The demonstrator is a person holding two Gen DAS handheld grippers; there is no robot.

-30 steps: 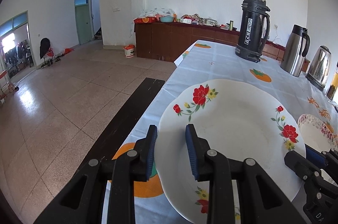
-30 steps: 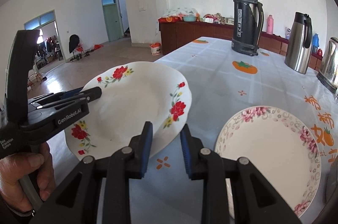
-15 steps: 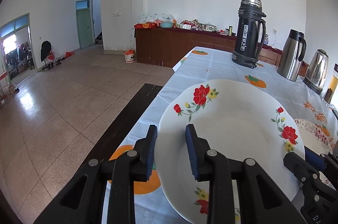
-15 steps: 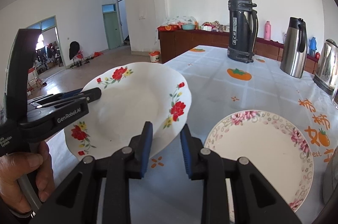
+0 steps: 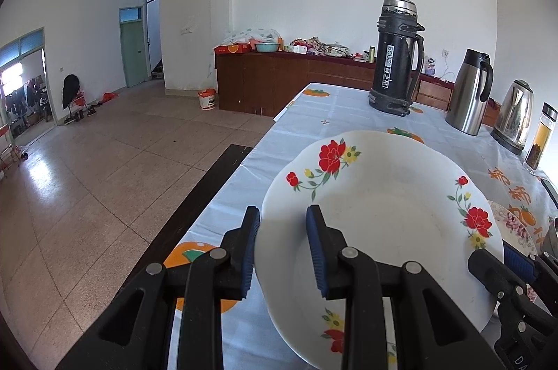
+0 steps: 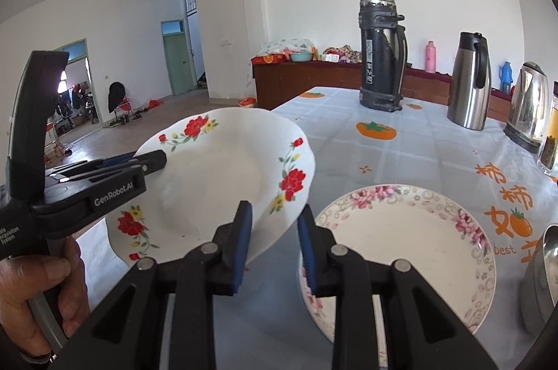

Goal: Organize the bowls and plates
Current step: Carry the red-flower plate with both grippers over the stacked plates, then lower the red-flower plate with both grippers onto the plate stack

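Deep plate point(image 6: 216, 174) left of flat plate point(image 6: 401, 248), seemingly above tablecloth point(image 6: 401, 153).

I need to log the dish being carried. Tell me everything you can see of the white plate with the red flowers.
The white plate with the red flowers looks like glazed ceramic: deep, with a wavy scalloped rim and sprays of red and yellow blooms on green stems. It appears empty, with faint smudges inside. It is tilted and held above the tablecloth, the left hand-held gripper clamping one side of its rim and the right hand-held gripper the opposite side. A pink-flowered plate lies beside it.
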